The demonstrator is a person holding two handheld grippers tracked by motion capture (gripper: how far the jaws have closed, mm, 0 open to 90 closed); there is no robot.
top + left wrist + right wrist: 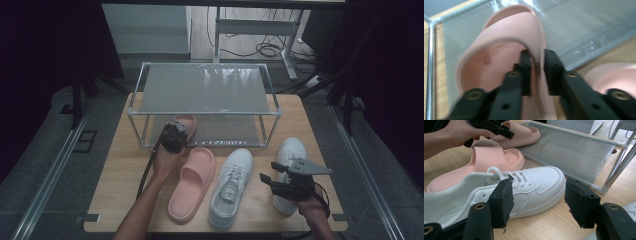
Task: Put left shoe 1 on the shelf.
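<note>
Setting a pink foam slide sandal (pixel 499 62) onto the lower shelf of the metal-framed shoe rack (pixel 205 90).
Left gripper (pixel 535 65) jaws straddling its strap, loosened; right gripper (pixel 537 202) spread, empty; second pink slide (pixel 192 182) and white sneakers (pixel 231 187) waiting before the rack.

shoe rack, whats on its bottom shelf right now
One pink slipper lies on the lower shelf of the shoe rack at its left end, the left tongs straddling its strap. The frosted top shelf covers the space farther back.

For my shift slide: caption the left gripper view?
Left gripper straddling a pink slipper's strap on the rack's lower shelf.
</note>
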